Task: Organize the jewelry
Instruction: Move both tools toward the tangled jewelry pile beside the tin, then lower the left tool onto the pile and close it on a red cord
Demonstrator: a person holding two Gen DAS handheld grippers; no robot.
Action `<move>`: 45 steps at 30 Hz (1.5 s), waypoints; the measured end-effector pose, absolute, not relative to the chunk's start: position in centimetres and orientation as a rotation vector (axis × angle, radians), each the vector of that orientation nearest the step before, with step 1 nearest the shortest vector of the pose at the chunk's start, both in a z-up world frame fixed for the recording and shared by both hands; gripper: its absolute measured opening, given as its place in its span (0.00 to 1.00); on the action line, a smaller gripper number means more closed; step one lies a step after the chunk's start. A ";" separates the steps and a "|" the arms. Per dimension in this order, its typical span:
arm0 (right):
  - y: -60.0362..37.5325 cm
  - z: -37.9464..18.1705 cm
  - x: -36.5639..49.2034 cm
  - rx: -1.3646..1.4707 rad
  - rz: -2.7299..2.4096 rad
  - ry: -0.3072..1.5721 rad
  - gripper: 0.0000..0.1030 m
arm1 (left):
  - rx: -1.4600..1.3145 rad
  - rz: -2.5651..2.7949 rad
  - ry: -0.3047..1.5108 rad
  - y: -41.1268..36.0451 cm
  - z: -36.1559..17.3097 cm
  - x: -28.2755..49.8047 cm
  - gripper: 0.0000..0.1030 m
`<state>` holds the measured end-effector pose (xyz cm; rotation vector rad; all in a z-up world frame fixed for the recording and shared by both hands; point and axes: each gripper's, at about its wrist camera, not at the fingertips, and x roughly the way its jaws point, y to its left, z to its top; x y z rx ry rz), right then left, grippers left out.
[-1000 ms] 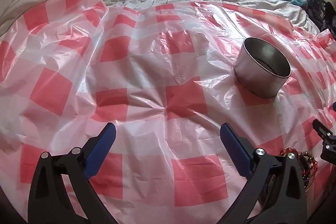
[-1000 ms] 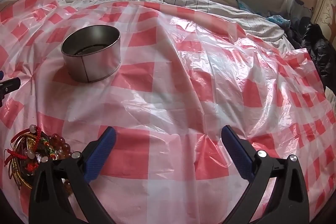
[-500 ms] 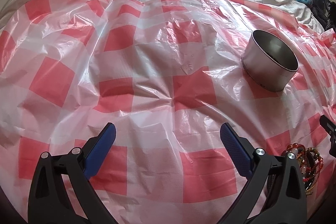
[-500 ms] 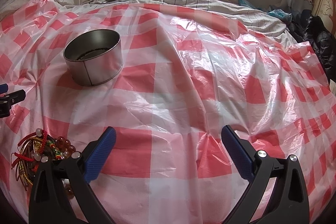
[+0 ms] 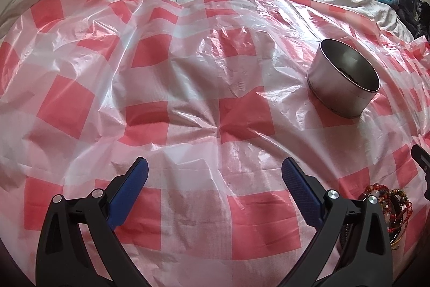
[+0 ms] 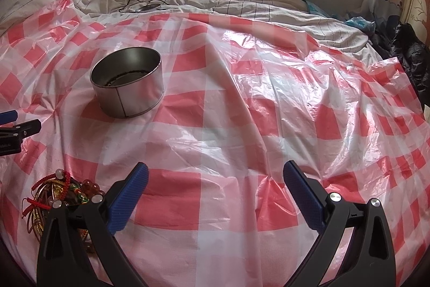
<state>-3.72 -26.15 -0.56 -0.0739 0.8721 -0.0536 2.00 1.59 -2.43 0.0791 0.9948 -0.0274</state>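
Evenly level, left gripper (image 5: 215, 176) and right gripper (image 6: 215, 176) — jaws spread, nothing pinched, above checkered sheet (image 5: 188, 88).

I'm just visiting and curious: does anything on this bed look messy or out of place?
Yes. The jewelry lies in a tangled heap on the checked plastic sheet, outside the metal tin. The sheet itself is wrinkled. Both grippers are open, holding nothing.

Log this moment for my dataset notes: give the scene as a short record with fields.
surface: red-and-white checked plastic sheet over a bed
container: round metal tin, upright, lid off
jewelry: tangled pile of bead bracelets and red cords on the sheet, apart from the tin
left gripper: open, empty
right gripper: open, empty
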 end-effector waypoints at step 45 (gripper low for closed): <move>-21.8 1.8 -6.5 -0.199 0.157 0.715 0.93 | 0.095 -0.043 0.982 1.0 -2.2 2.2 0.93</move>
